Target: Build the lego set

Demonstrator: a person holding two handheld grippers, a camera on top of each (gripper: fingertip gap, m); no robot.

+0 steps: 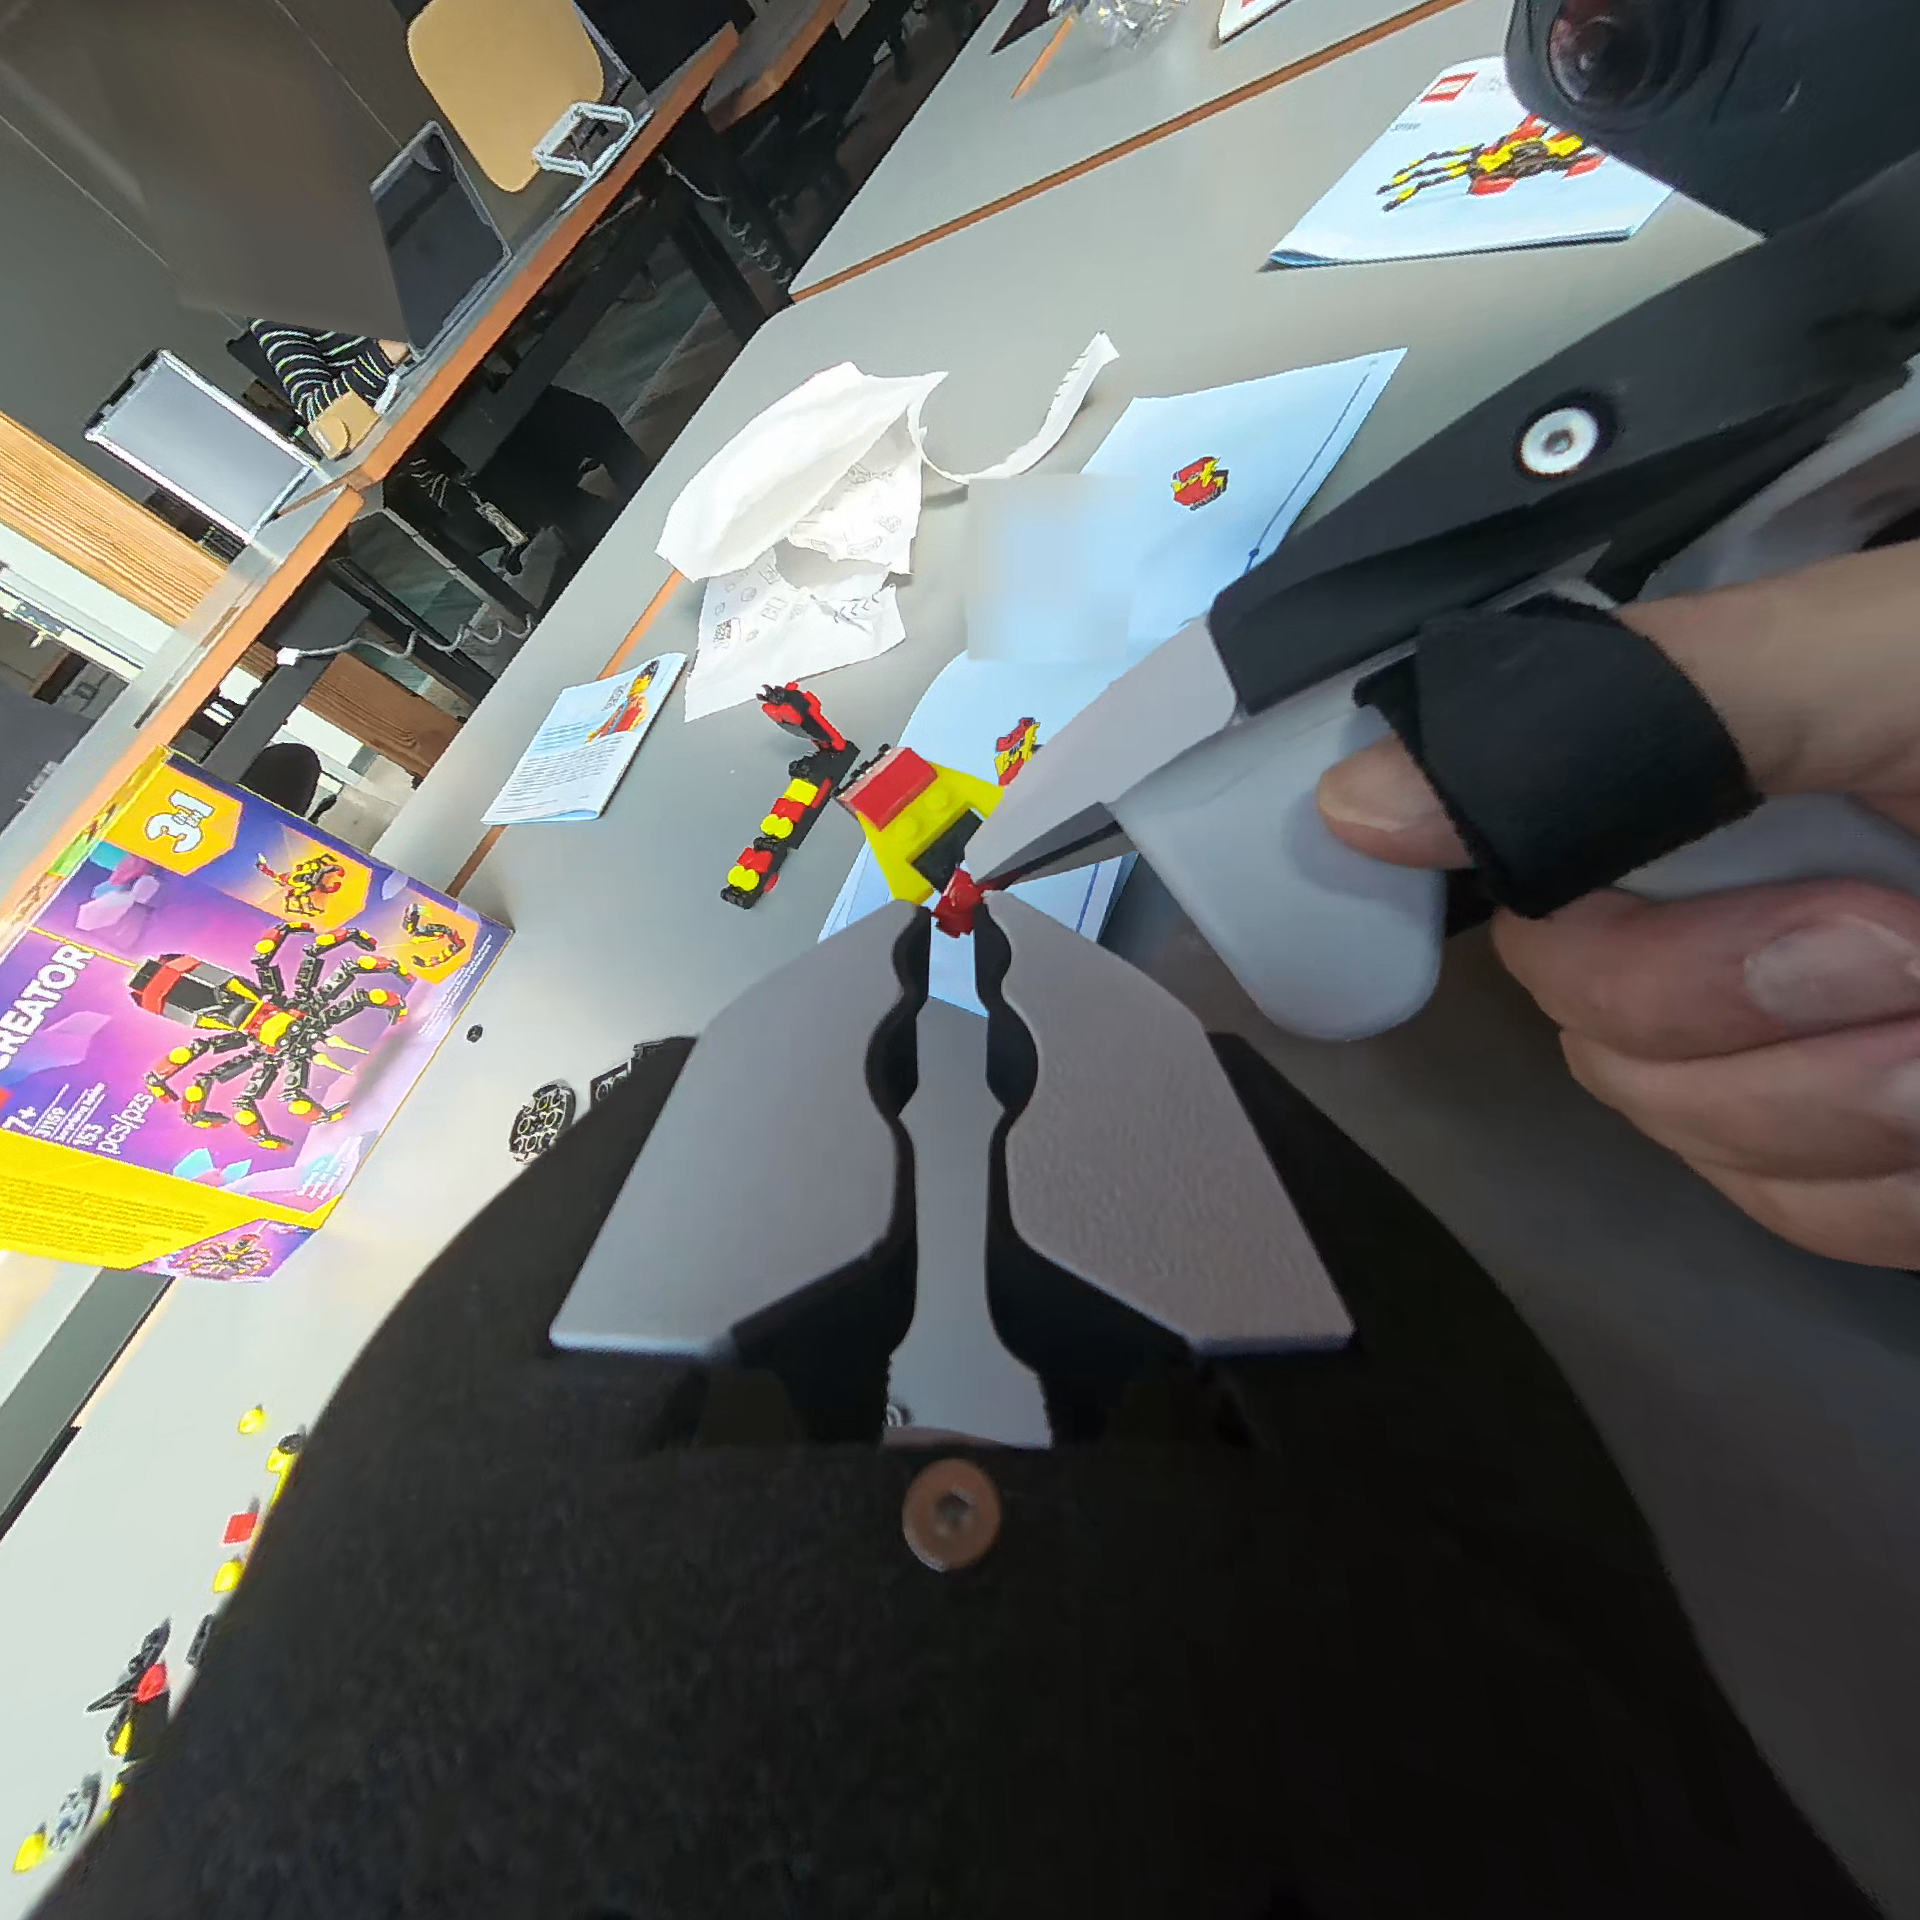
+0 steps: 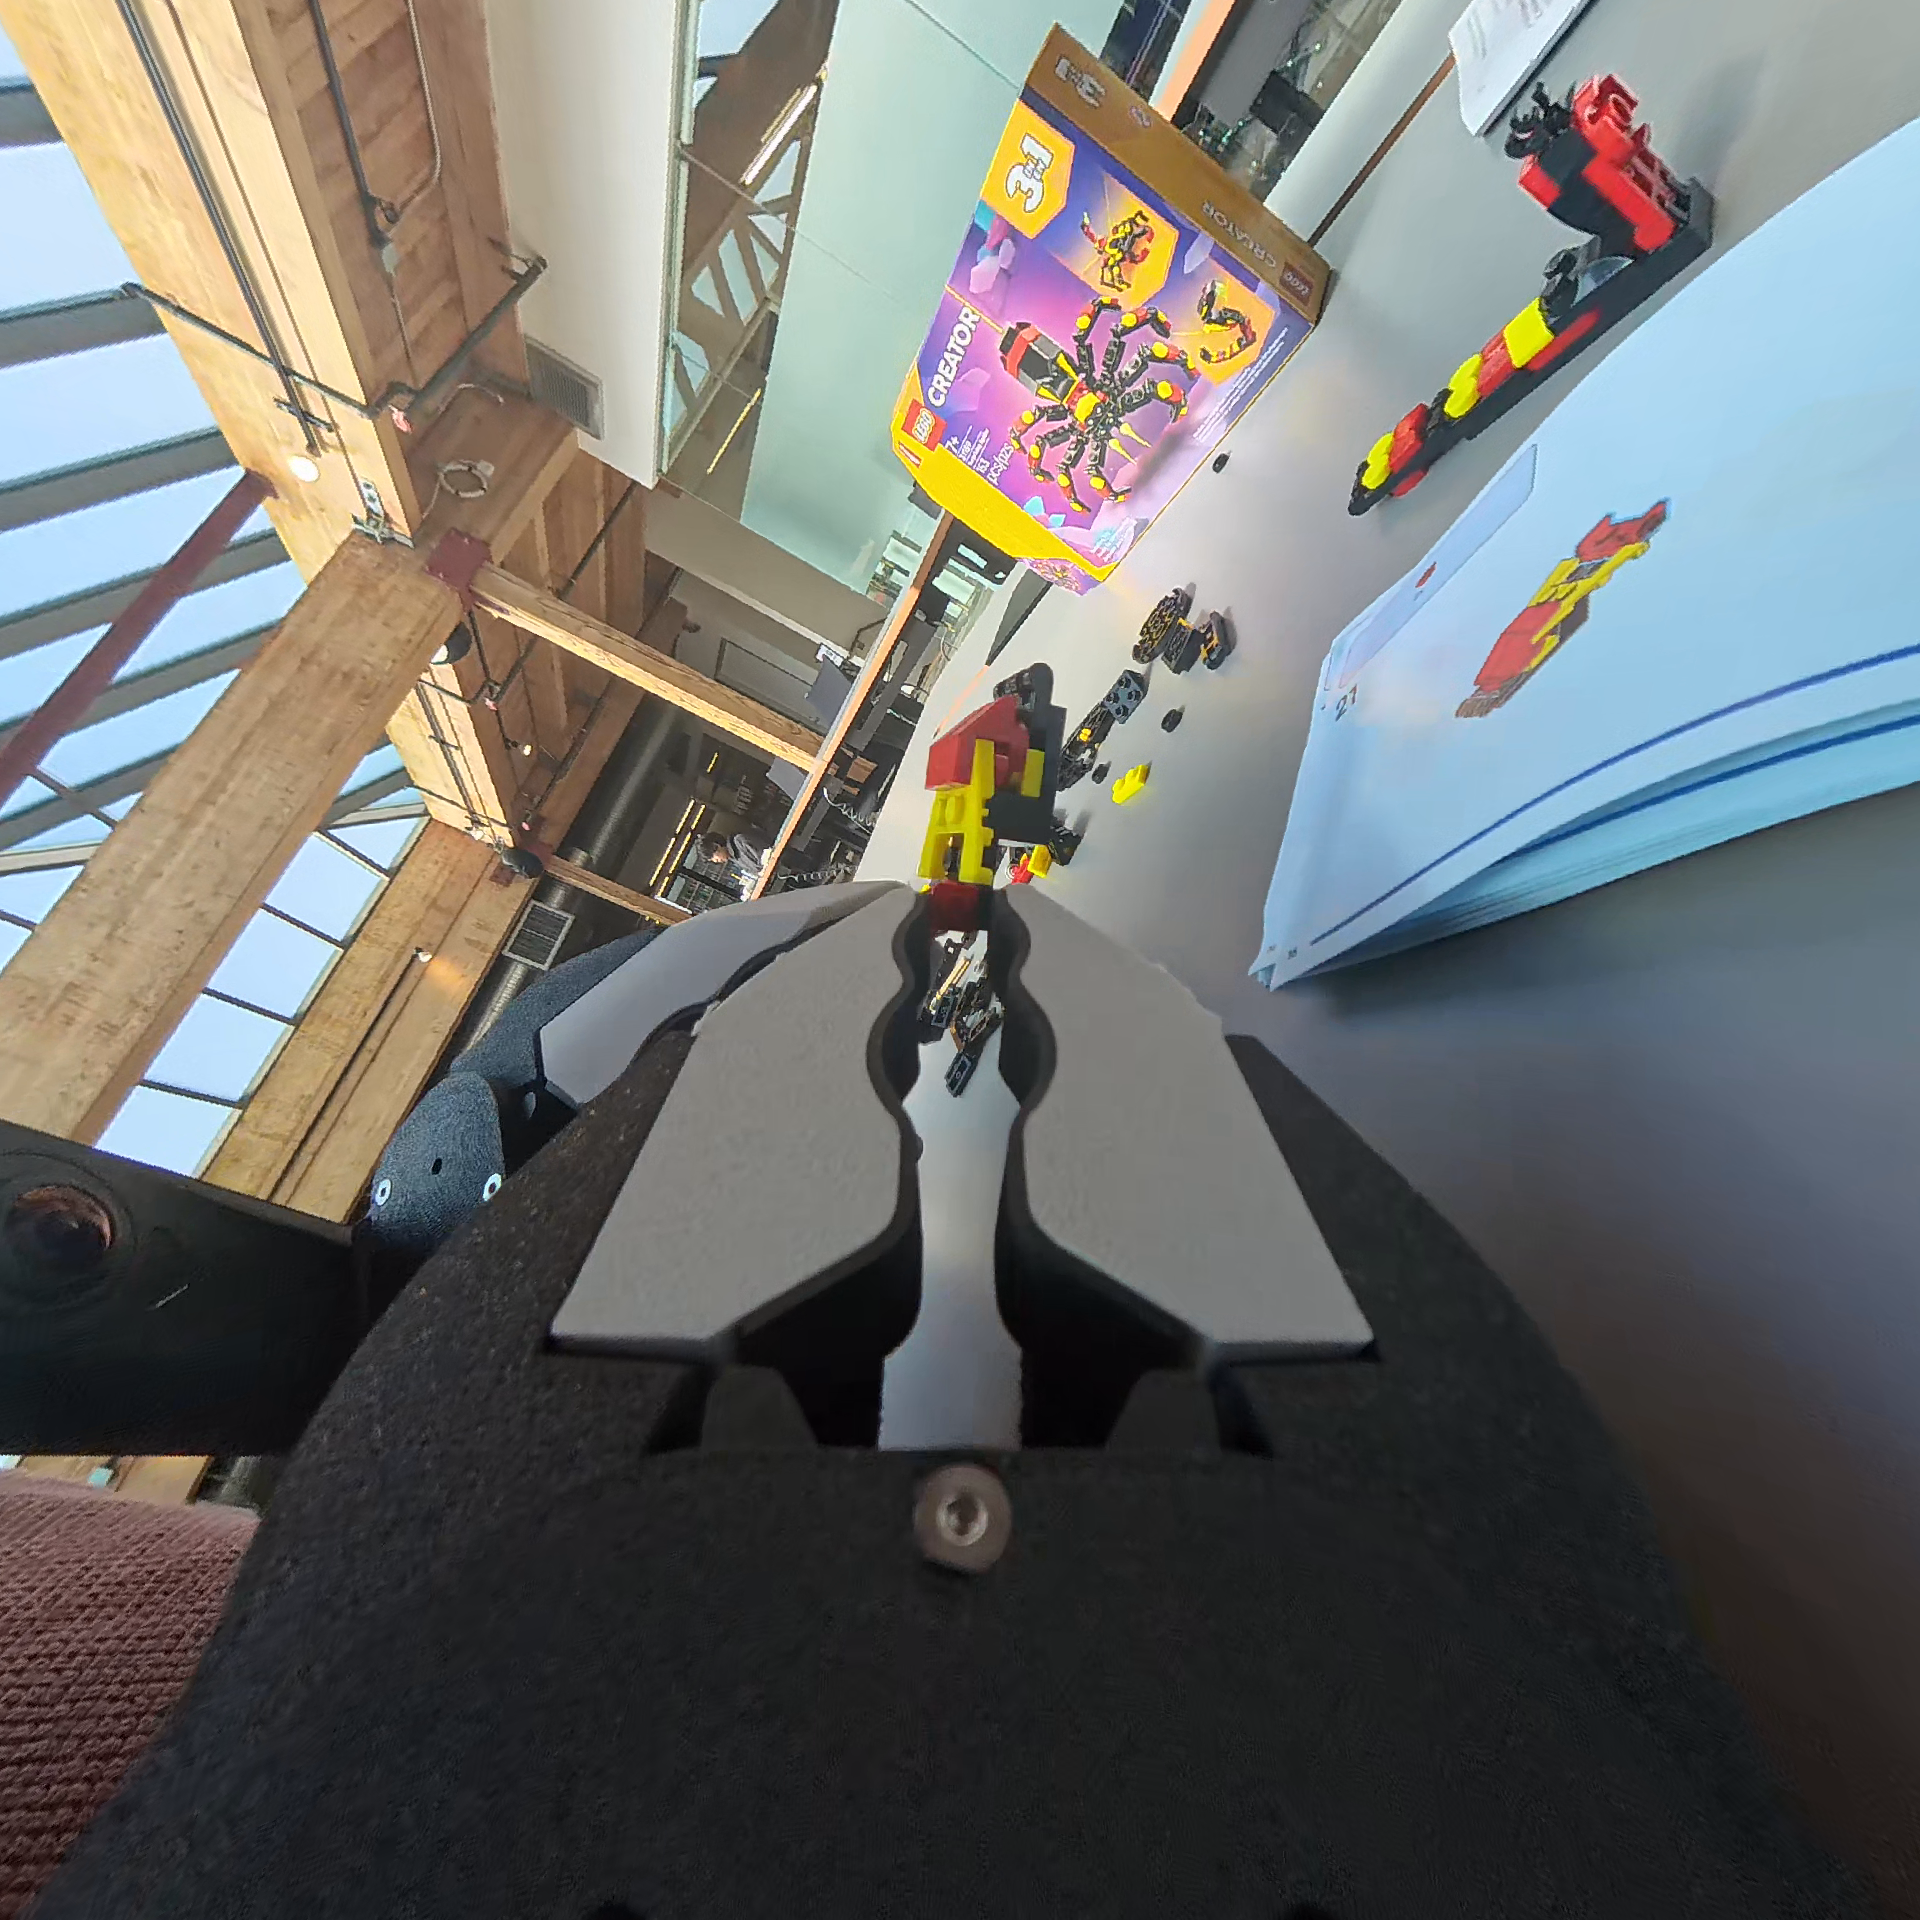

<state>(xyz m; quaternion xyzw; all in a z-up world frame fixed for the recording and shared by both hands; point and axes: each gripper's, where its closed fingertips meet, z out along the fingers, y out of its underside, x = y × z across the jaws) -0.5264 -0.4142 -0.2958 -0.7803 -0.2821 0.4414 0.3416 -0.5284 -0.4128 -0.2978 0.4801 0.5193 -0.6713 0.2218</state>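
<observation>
A small sub-assembly [image 1: 920, 816] of yellow, red and black bricks is held above the grey table [image 1: 582, 935]; it also shows in the right wrist view [image 2: 982, 795]. My left gripper [image 1: 956, 916] is shut, its tips pinching a small red piece [image 1: 958, 900] at the assembly's near end. My right gripper [image 1: 982, 871] comes in from the right, held by a hand, and meets the same spot. In its own view the right gripper [image 2: 956, 909] is shut on the red base [image 2: 954, 902] of the assembly. The left gripper's fingers [image 2: 790, 935] touch in from the left.
A finished red, yellow and black segmented build [image 1: 784, 805] lies on the table, also in the right wrist view [image 2: 1496, 353]. The set's box [image 1: 239, 1018] stands at left. An open instruction booklet [image 1: 1226, 488], a crumpled paper bag [image 1: 810, 488] and loose pieces [image 2: 1174, 634] lie around. The grippers are tip to tip, or close to it.
</observation>
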